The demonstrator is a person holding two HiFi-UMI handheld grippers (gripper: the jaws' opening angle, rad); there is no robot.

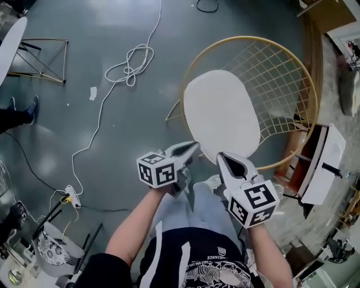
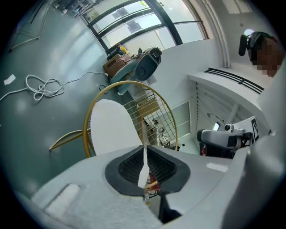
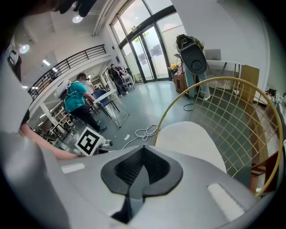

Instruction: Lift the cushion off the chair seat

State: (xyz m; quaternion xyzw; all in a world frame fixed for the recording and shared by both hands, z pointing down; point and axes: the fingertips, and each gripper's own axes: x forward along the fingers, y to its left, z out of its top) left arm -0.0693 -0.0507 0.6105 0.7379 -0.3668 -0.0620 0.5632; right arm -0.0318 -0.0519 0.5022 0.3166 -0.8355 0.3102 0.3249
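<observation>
A: What's on the floor?
B: White cable (image 1: 130,63), looped in a loose coil. Using it as reference.
A: Close to it?
B: Paper scrap (image 1: 93,93) just down-left of the coil. One strand runs from the coil to a power strip (image 1: 72,197), well below it.
A: Left?
B: Gold wire frame (image 1: 42,59) well left of the coil, beside a white tabletop (image 1: 12,42). Blue shoe (image 1: 32,108) further down-left.
A: Right?
B: White cabinet (image 1: 323,163) with brown shelves, far right of the coil. Black cable (image 1: 207,5) up-right, cut by the top edge.
A: Background?
B: Right gripper view: person in a teal shirt (image 3: 77,95) beyond the coil, glass doors (image 3: 149,47) further back.
</observation>
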